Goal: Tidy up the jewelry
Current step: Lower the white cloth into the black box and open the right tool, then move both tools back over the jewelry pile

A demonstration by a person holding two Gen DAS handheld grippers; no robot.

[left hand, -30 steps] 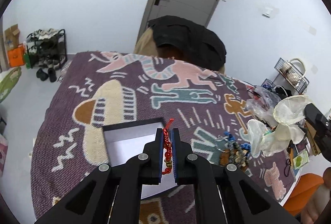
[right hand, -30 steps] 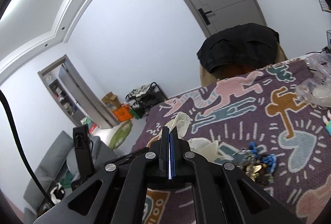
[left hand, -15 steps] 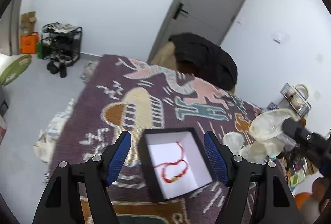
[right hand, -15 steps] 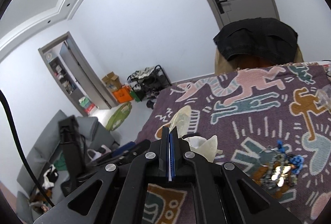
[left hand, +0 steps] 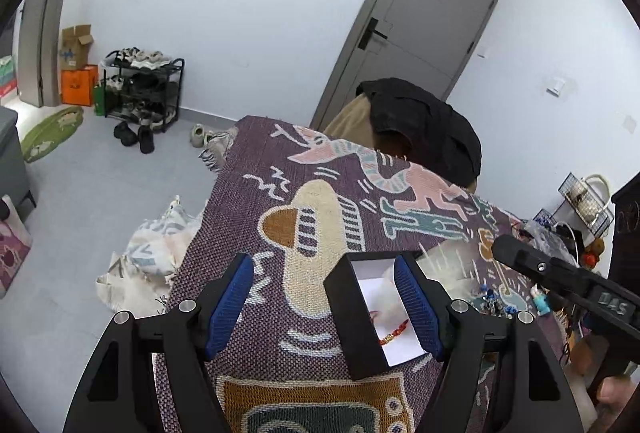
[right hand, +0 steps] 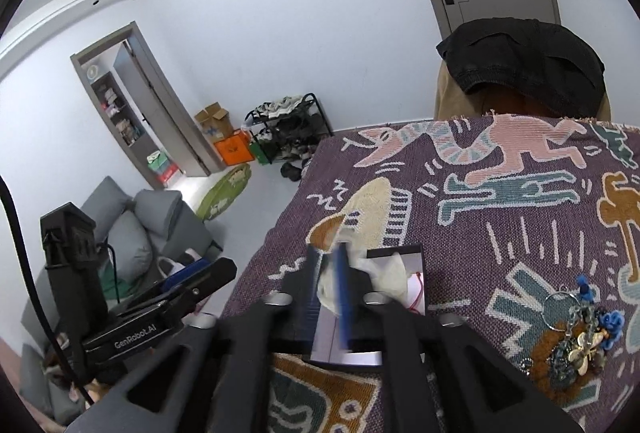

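Note:
A black box (left hand: 340, 313) with a white lining sits on the patterned cloth (left hand: 312, 193). A red bracelet (left hand: 394, 333) lies inside it. My left gripper (left hand: 324, 305) is open and empty, its right finger over the box. My right gripper (right hand: 330, 285) is blurred above the box (right hand: 416, 297), its jaws slightly parted around a translucent white pouch (right hand: 384, 273) that hangs over the box. The pouch also shows in the left wrist view (left hand: 390, 297). A pile of jewelry (right hand: 576, 345) lies on the cloth to the right.
A chair with a black jacket (left hand: 424, 129) stands behind the table. Wire baskets and clutter (left hand: 580, 201) sit at the table's right end. A fallen cloth (left hand: 148, 257) lies on the floor left of the table. A shoe rack (left hand: 140, 89) stands by the wall.
My left gripper opened, dropped the red bracelet into the box, then drew back and left. My right gripper brought the white pouch over the box, and its jaws parted.

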